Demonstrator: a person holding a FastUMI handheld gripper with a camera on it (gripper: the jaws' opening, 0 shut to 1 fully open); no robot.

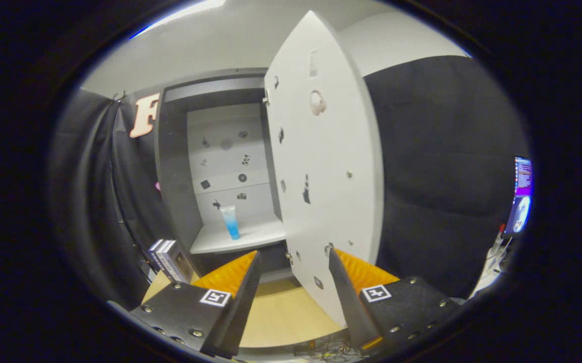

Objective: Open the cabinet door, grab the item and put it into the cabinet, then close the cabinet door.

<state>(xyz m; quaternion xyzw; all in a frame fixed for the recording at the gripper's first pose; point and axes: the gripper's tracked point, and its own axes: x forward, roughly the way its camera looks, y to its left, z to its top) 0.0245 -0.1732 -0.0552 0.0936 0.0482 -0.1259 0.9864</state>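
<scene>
Open door (321, 166) ahead — shelf (250, 237) beyond, roomy

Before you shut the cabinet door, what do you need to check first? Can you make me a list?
1. Tube inside the cabinet: ok, it stands upright on the shelf.
2. Tube clear of the door's path: ok, it sits well back from the shelf's front edge.
3. Door open: ok, it swings out toward the gripper.
4. Gripper empty: ok, the fingers are spread apart with nothing between them.
5. Gripper placed to push the door: ok, the door's lower edge lies between the fingers.
6. Box on the table out of the way: ok, it stands beside the cabinet, away from the door.
</scene>
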